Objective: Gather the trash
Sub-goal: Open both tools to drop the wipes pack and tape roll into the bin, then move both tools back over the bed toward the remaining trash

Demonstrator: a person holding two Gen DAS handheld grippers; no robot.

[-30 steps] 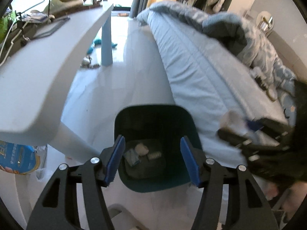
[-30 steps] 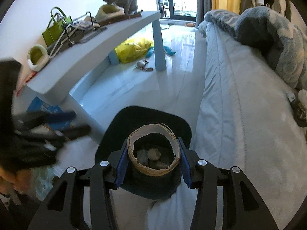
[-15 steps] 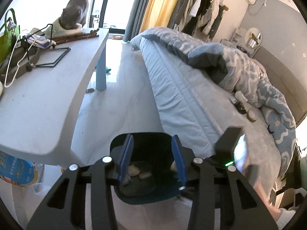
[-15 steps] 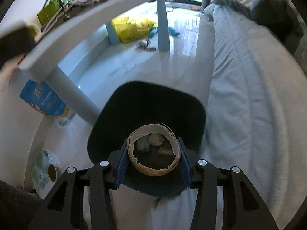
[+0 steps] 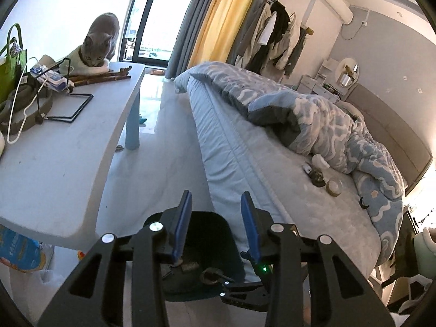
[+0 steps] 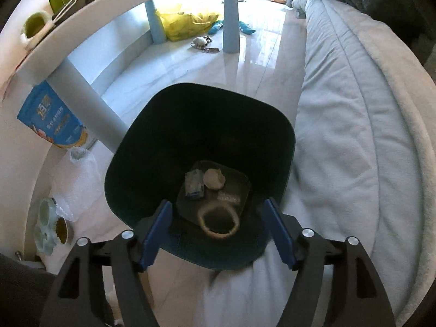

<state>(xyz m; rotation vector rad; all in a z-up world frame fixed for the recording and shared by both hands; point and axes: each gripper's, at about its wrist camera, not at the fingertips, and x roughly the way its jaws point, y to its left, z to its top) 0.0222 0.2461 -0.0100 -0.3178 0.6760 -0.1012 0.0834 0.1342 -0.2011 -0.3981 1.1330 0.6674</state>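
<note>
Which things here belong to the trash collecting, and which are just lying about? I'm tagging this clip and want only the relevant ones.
Part of the job:
- dark bin
- cardboard ring lying in the bin
- scraps on the bin floor
- right gripper, jaws opening, nothing between them

Just lying about:
- cat on the table
- yellow bag
- blue packet
- quilt

Bin (image 6: 152, 147) on the floor, between desk (image 5: 54, 163) and bed (image 6: 354, 136).
In the bin lie a cardboard ring (image 6: 219, 222), a crumpled wad (image 6: 214, 179) and a small packet (image 6: 194, 184); a cat (image 5: 98, 43) sits on the desk's far end.
</note>
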